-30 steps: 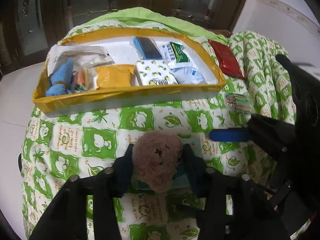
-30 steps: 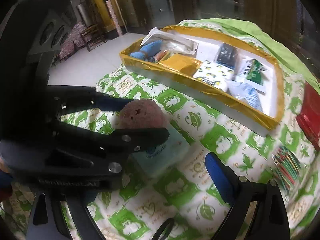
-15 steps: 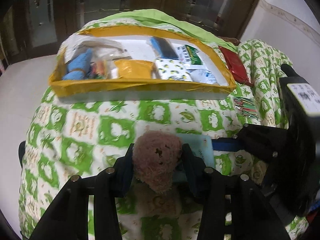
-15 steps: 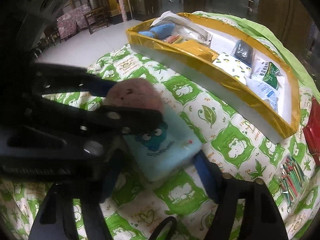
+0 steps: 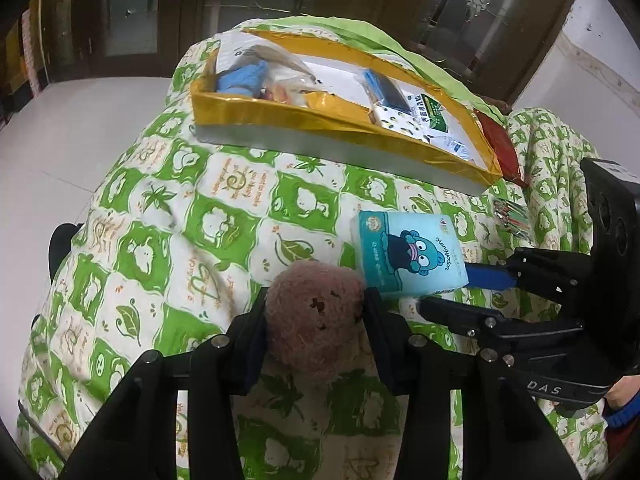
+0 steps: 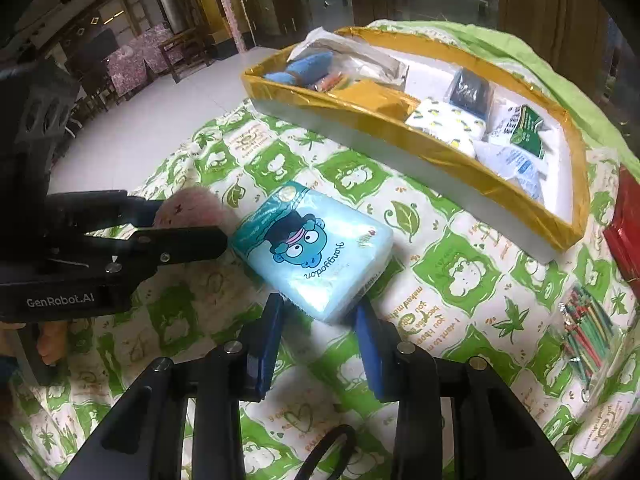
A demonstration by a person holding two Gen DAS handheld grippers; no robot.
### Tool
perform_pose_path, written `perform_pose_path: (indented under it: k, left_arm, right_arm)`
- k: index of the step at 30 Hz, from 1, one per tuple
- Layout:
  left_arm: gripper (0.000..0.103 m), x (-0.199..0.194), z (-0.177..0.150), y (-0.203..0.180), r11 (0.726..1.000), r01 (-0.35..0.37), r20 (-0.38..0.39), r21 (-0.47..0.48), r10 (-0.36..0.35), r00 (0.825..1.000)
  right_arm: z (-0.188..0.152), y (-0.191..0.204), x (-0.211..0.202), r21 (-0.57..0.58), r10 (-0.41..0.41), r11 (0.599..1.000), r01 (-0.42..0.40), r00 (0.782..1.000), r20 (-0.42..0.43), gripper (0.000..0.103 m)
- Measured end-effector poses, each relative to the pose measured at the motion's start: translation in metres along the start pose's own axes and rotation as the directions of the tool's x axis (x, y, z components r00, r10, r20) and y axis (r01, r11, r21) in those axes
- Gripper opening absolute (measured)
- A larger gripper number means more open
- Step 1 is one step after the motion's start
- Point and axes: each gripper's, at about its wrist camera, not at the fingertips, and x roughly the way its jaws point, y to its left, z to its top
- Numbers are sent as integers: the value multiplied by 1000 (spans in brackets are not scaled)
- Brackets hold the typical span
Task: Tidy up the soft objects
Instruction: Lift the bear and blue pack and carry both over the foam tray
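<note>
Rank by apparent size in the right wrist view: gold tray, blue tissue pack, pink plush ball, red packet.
1. gold tray
2. blue tissue pack
3. and 4. Unsure: pink plush ball is partly hidden by the left gripper; red packet is cut off at the edge.

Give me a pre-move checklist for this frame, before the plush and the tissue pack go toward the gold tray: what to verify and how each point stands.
1. Left gripper shut on the pink plush: ok, both fingers press its sides.
2. Right gripper grip on the blue tissue pack: cannot tell; the fingers flank its near corner, but contact is unclear.
3. Plush and pack apart: not ok, they look to be touching in the left wrist view.
4. Free room in the gold tray: ok, bare white floor shows along the far side.
5. Path to the tray: ok, only green quilt lies between.
6. Bundle of coloured sticks out of the way: ok, off to the right.
</note>
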Motion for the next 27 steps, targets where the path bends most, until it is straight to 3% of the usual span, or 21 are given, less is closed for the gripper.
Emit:
perform_pose_path:
  k: [1, 3, 4, 10, 17, 18, 19, 20, 27]
  left_arm:
    - [44, 1, 0, 0, 1000, -2, -2, 0, 2, 1000]
    - [44, 2, -1, -1, 1000, -6, -6, 3, 6, 1000]
    - [44, 3, -1, -1, 1000, -8, -9, 5, 8, 1000]
    - [44, 6, 0, 1, 1000, 2, -9, -6, -3, 1000]
    - [44, 8, 0, 0, 1000, 2, -10, 4, -2, 1000]
    - [44, 8, 0, 0, 1000, 3, -10, 5, -3, 1000]
    - [44, 8, 0, 1, 1000, 4, -10, 5, -4, 1000]
    - [44, 8, 0, 1, 1000, 4, -10, 5, -4, 1000]
    - [44, 8, -1, -1, 1000, -4, -9, 17, 4, 1000]
  right_arm:
    - [0, 1, 0, -7, -10, 1000, 10, 1000, 4, 66]
    - [1, 6, -4, -45, -42, 998, 43, 999, 22, 86]
    - [3, 9, -6, -73, -58, 995, 60, 998, 31, 89]
    - [21, 17, -1, -229, -128, 965, 128, 992, 18, 90]
    - [45, 23, 17, -384, -128, 918, 102, 991, -41, 90]
    - [46, 24, 19, -386, -121, 918, 94, 991, -48, 87]
    - [46, 24, 22, -383, -109, 920, 78, 992, -60, 74]
    - [45, 24, 25, -373, -99, 926, 64, 992, -77, 66]
    - [25, 19, 18, -231, -76, 972, 53, 993, -91, 62]
